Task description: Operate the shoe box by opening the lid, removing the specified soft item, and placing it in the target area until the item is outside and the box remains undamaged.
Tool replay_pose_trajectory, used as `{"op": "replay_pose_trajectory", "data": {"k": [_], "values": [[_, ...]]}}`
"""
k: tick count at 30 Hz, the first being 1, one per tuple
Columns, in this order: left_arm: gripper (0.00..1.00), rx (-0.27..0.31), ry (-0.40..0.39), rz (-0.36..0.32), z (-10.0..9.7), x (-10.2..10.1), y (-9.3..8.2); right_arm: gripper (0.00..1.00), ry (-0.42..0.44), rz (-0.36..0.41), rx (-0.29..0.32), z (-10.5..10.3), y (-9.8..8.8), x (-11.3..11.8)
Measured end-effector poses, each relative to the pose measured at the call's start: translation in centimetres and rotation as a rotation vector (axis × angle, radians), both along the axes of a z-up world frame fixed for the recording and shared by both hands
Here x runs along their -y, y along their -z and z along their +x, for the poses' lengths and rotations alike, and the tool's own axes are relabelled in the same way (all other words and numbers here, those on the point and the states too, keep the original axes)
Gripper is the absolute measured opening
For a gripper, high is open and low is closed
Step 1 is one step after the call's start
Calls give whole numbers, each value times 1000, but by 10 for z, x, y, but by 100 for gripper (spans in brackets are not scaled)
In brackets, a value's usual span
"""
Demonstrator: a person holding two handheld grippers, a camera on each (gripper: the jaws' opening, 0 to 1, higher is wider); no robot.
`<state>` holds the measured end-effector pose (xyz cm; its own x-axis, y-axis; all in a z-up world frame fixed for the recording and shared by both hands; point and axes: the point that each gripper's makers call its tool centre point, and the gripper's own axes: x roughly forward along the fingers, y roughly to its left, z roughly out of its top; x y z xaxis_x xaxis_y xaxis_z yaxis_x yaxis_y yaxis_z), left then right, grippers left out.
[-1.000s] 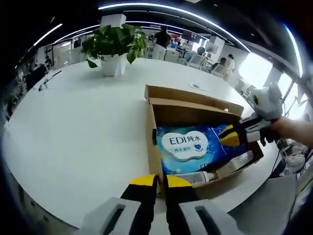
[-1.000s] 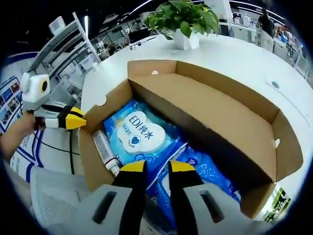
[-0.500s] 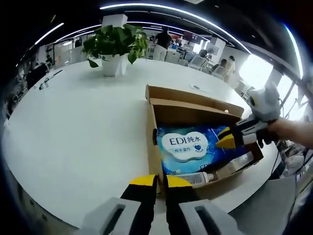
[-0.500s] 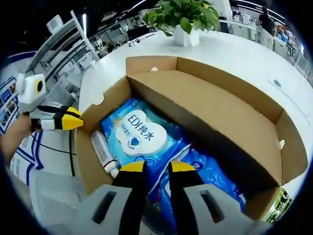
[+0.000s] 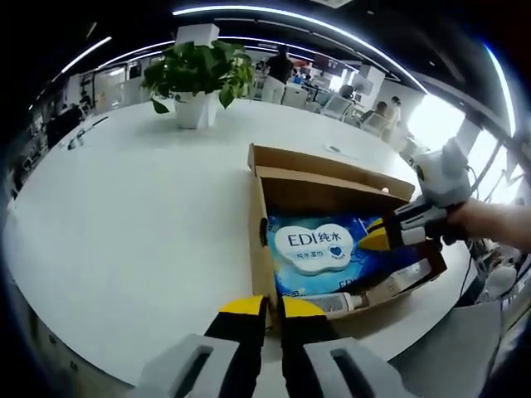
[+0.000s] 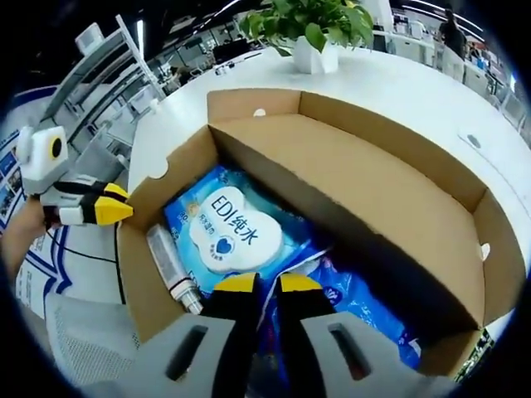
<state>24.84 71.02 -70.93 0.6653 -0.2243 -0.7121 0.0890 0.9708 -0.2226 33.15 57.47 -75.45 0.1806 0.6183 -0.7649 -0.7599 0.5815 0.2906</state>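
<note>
Two tongs stayed nearly together: the right tongs (image 6: 257, 283) hovered over the wipes pack (image 6: 224, 235) in the open shoe box (image 6: 377, 178); the left tongs (image 5: 264, 307) sat at the box's 6 o'clock.

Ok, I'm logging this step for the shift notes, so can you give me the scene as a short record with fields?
box: brown cardboard shoe box, lid open
contents: blue wet-wipes packs with white label; clear plastic bottle along one wall
right gripper: jaws together, over the packs inside the box
left gripper: jaws together, outside the box's near wall
surface: white table
background: green potted plant
</note>
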Motion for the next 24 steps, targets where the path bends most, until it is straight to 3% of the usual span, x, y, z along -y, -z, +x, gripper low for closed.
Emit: {"op": "replay_pose_trajectory", "data": {"k": [24], "values": [[5, -16, 20, 29, 0, 0, 0, 0, 133, 85, 11, 2, -38, 18]]}}
